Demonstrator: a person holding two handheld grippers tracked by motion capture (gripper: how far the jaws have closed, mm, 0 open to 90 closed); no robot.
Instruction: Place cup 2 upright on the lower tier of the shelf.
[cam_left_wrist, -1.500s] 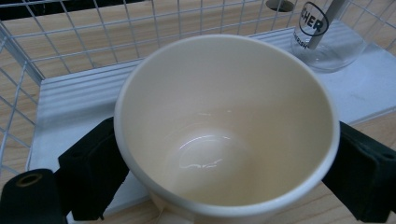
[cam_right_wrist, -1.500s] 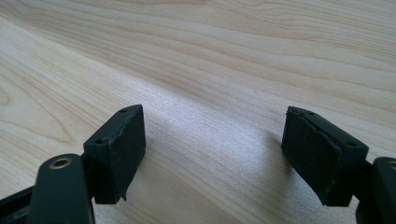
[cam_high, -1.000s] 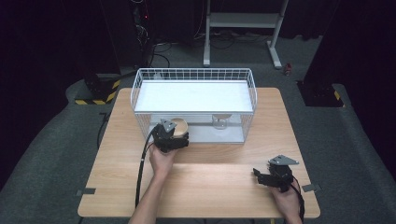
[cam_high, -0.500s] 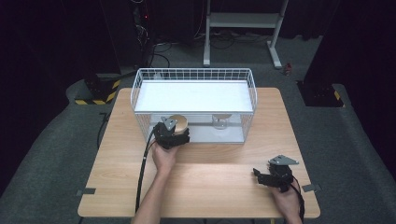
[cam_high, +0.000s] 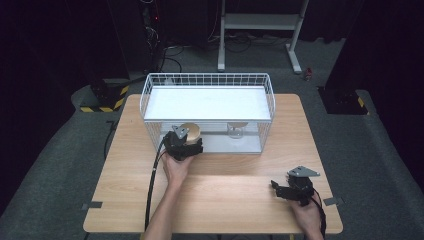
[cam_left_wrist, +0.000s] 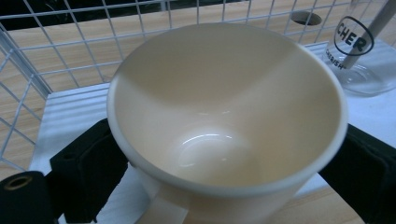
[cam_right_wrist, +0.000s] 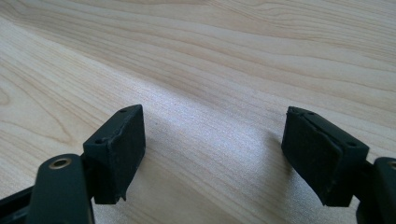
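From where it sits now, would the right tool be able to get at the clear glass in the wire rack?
Probably yes. The right tool rests open on bare table, and the rack looks open at the front where the glass stands. The left tool is off to the side at the cup.

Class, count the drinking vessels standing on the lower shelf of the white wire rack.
2: a cream ceramic cup at the shelf's front left, and a clear glass with black lettering to its right. Others may be hidden.
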